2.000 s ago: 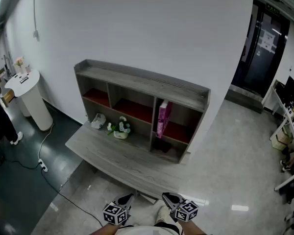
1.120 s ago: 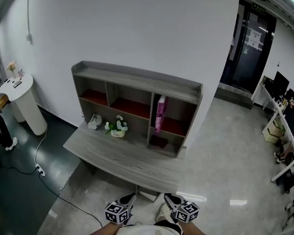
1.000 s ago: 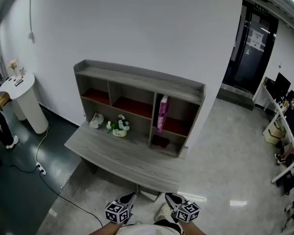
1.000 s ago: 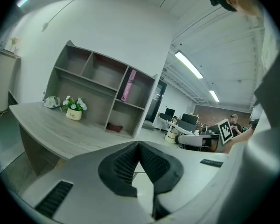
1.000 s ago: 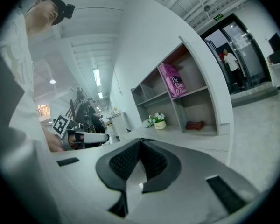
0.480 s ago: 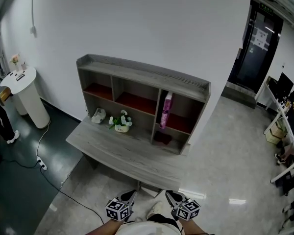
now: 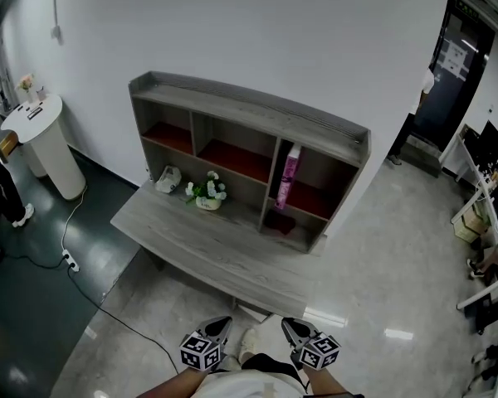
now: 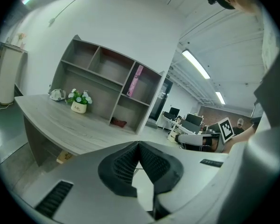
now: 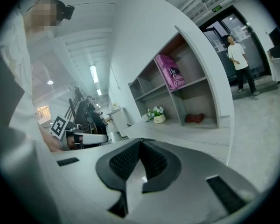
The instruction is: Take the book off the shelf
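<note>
One grey wooden shelf unit [image 7: 249, 110] stands against the white wall, on the back part of one long grey wooden table [image 7: 199, 251]. One white round pedestal [image 7: 50, 156] stands on the floor, well to the left of the shelf. One pink book [image 7: 289, 177] stands on end in the upper right compartment of the shelf, at that compartment's left side. Below the shelf's middle compartment sits one small white pot with flowers [image 7: 207, 197]. One dark red item [image 7: 278, 222] lies in the shelf's lower right compartment. The two claws, left claw [image 7: 218, 328] and right claw [image 7: 292, 330], are well in front of the shelf. Each has its jaws pressed together, with nothing between them.
</note>
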